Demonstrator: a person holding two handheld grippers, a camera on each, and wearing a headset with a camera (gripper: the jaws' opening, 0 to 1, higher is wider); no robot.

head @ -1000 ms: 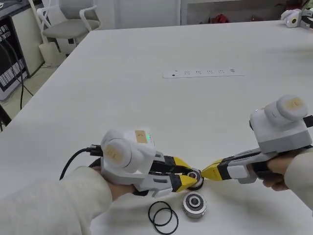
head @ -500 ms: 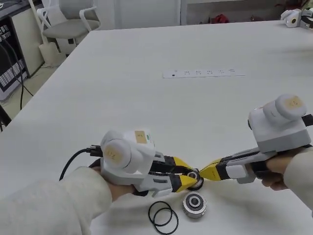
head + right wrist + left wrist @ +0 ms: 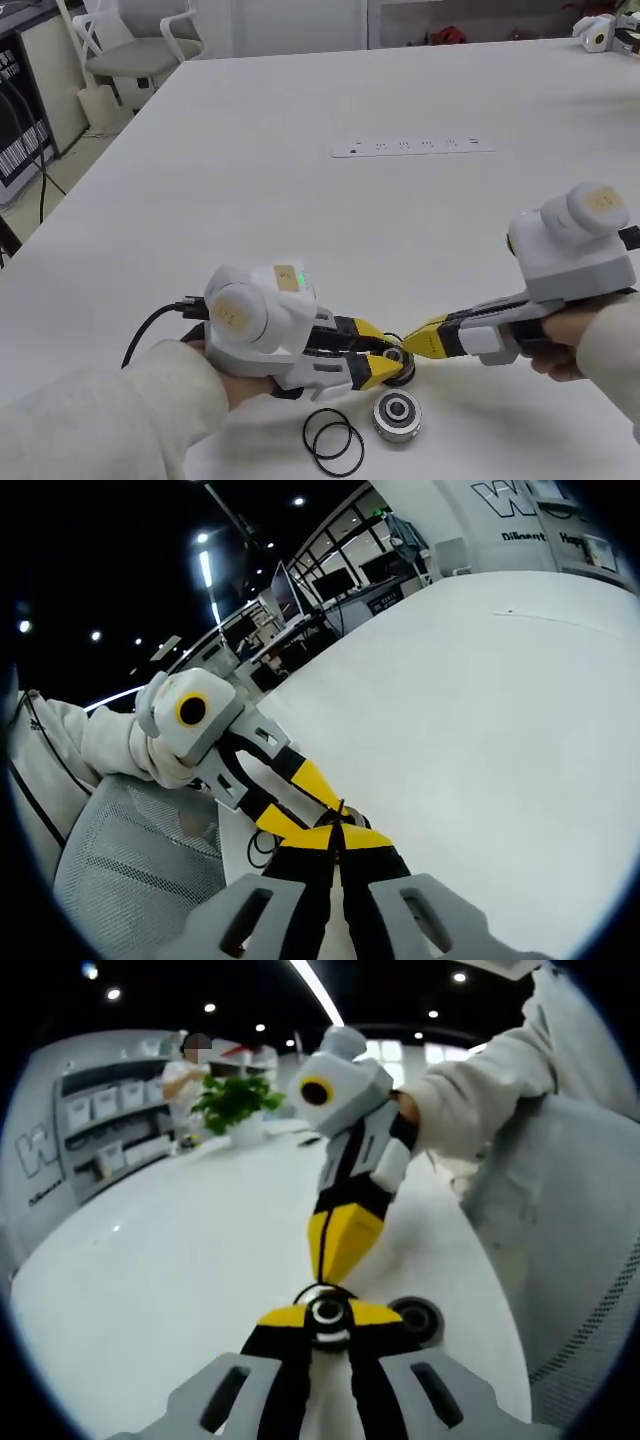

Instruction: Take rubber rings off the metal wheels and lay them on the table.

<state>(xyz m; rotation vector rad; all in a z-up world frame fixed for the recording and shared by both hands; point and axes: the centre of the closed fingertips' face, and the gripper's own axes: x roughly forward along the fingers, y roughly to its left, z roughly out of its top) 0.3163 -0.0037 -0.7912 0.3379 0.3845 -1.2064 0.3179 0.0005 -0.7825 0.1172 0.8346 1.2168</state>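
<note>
Roughly midway through this one, as far as I can judge. Two thin black rubber rings (image 3: 333,439) are already lying flat on the white table (image 3: 300,230), overlapping each other at the near edge of the head view. Just beside them sits a loose silver metal wheel (image 3: 397,414) with a dark hub, flat on its side. It looks stripped to me, so I'd guess that one is finished (can't tell whether both rings came off it). The work in hand is the other small silver metal wheel (image 3: 398,358). The left gripper (image 3: 381,356) has its yellow-tipped jaws clamped on it, holding it just above the table, and the left gripper view has the held wheel (image 3: 329,1310) pinched squarely between the tips. The right gripper (image 3: 417,346) comes in from the opposite side with its jaws pressed together, tip right at the rim of the held wheel. In its own view the jaws look fully closed with a bit of something thin and black at the tips, but it's too small for me to say whether that's a ring caught there or just the wheel's edge. So what's left, I reckon: get the rubber off the held wheel, lay it down by the other rings, and park the wheel. I count two wheels in all, so this could well be the last one. The only other thing out there is a flat white power strip (image 3: 412,148), well apart toward the far side.
</note>
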